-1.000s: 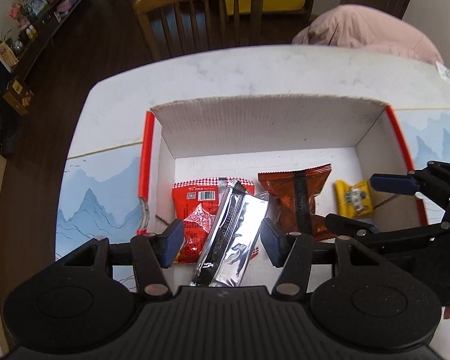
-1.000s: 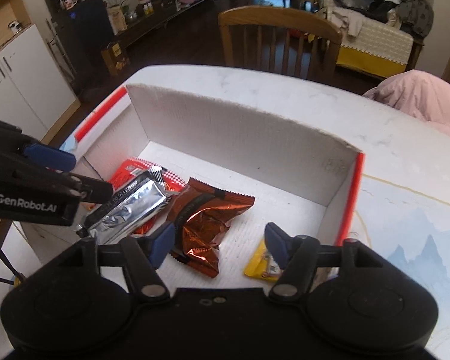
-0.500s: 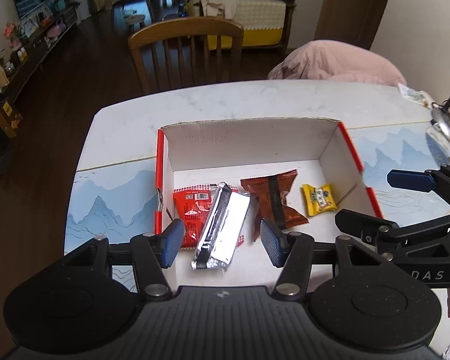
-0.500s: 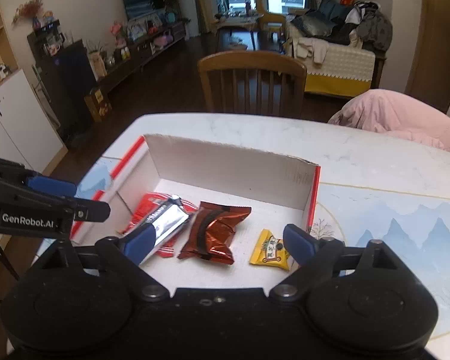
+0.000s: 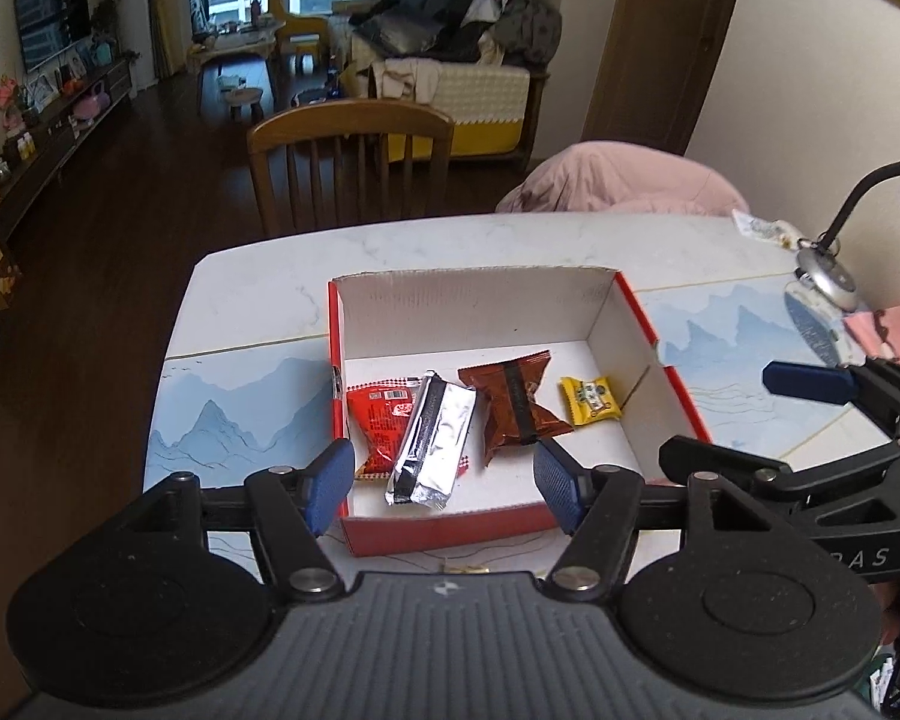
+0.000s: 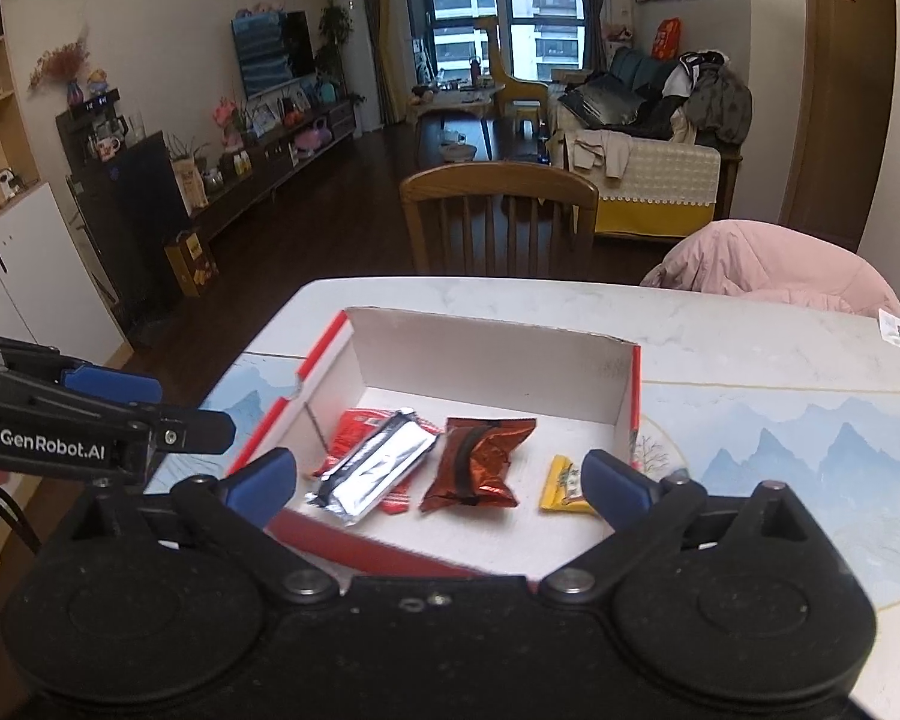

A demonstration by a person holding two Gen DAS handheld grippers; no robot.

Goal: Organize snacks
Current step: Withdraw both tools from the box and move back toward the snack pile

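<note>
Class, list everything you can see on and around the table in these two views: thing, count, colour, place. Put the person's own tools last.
box: one, red outside, white inside, mid-table.
red packet: one, box's left end.
silver packet: one, overlapping the red packet.
brown packet: one, box centre.
yellow packet: one, small, box's right end.
table: one, white marble.
placemats: two, blue mountain print, either side of the box.
chair: one, wooden, far side.
pink cloth: one, far right.
lamp: one, silver, right edge.
left tongs: blue pads, opening, empty.
right tongs: blue pads, opening, empty.
</note>
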